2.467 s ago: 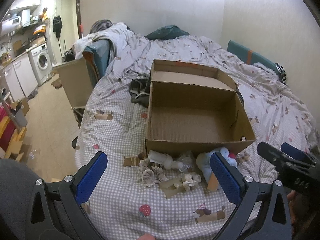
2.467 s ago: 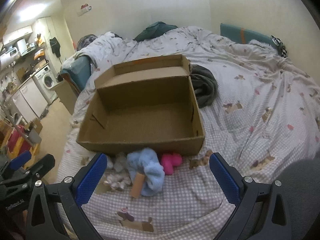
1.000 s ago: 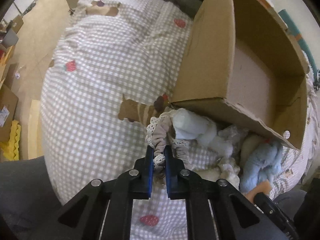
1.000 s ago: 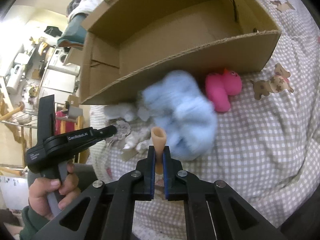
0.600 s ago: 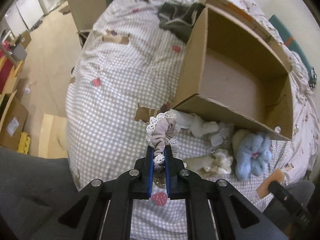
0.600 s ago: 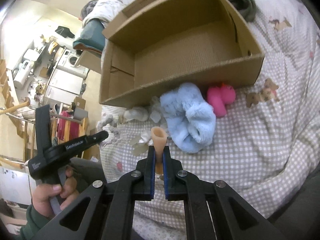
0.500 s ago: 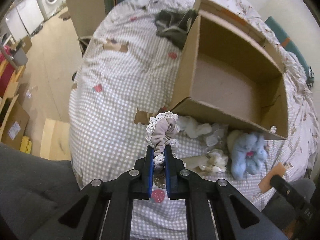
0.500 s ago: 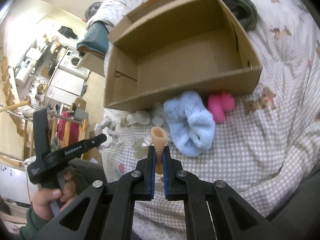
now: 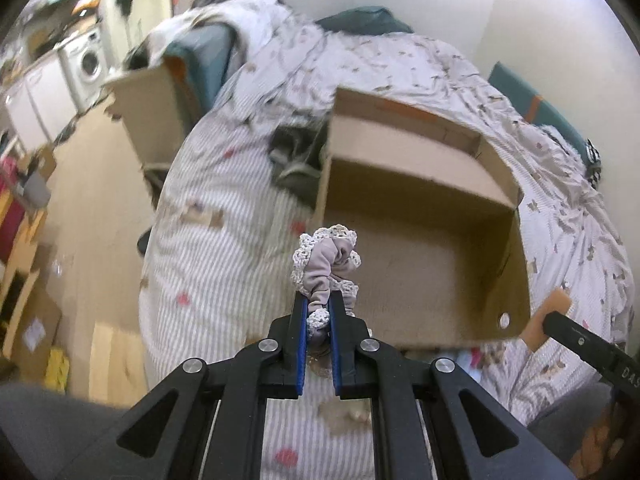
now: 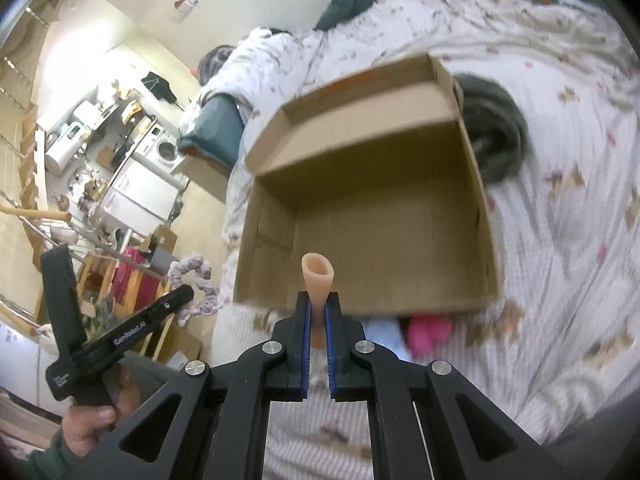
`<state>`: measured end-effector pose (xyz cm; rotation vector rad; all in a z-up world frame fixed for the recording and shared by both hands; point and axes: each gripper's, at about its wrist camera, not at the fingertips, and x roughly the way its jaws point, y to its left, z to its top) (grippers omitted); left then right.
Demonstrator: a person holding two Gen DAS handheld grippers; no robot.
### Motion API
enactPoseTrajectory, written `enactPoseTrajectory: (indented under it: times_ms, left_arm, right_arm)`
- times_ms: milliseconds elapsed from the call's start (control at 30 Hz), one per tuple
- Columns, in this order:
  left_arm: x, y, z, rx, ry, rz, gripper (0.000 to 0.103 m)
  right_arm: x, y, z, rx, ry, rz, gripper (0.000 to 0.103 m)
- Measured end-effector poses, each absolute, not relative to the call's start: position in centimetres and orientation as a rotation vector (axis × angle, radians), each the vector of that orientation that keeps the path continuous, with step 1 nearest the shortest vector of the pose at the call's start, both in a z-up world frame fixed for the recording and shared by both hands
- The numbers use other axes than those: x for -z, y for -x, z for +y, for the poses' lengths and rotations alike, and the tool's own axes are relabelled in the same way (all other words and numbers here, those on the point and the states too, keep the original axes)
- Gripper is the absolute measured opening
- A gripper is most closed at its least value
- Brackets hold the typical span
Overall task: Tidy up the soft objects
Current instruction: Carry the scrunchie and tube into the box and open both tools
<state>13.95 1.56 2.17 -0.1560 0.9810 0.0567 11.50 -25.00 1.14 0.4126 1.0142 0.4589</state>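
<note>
My left gripper [image 9: 318,304] is shut on a mauve scrunchie with white lace trim [image 9: 326,266] and holds it in the air near the front left corner of the open cardboard box [image 9: 424,216]. My right gripper [image 10: 317,306] is shut on a peach soft tube [image 10: 318,280] and holds it up in front of the box's near wall [image 10: 372,240]. The left gripper with the scrunchie [image 10: 192,284] shows in the right wrist view at the left. The box looks empty inside. A pink soft toy [image 10: 428,330] and a light blue fluffy piece [image 10: 384,336] lie on the bed below the box's front wall.
The box sits on a bed with a checked cover [image 9: 224,248]. A dark grey garment [image 10: 496,136] lies behind the box. A second cardboard box [image 9: 148,108] stands beside the bed at the left. A washing machine [image 9: 86,60] and clutter fill the floor side.
Both grippers have risen and tilted up toward the box, each still holding its item. The scrunchie and the peach tube now hang at the box's front edge.
</note>
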Motion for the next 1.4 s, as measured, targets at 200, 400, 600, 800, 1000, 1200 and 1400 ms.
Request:
enactPoseTrajectory:
  times_ms: [200,400,600,800,1000,1200,1400]
  left_arm:
    - [-1.7,-18.7,-1.2,-0.008,0.054,0.965,0.009]
    - [1.2,-21.5,-2.3,0.034,0.023,0.948,0.009]
    - [4.5,-21.7,-3.0,0.059,0.019,0.989,0.009]
    - [6.5,-21.9,-3.5,0.034,-0.016,1.027,0.009]
    - [7.3,-21.8,-3.0,0.015,-0.003,1.042,0.009]
    - [7.3,-21.7,-3.1,0.022,-0.018,1.035,0.009]
    - [7.3,-21.7,-2.9,-0.002,-0.018,1.034,0.009]
  right_arm:
    - [-1.3,-15.2,-24.4,-0.441,-0.370,0.963,0.008]
    - [0.4,-17.8,-23.1,-0.413,-0.296,0.945,0.008]
    - [4.2,-18.2,-22.8,-0.403,-0.299,1.003,0.008]
    - [6.0,-18.8,-22.1,-0.387,-0.243,1.045,0.008]
    - [6.9,-18.9,-21.8,-0.378,-0.222,1.081,0.008]
    - [7.1,-19.0,-21.6,-0.374,-0.217,1.095,0.008]
    - [7.1,-19.0,-21.7,-0.371,-0.221,1.096,0.008]
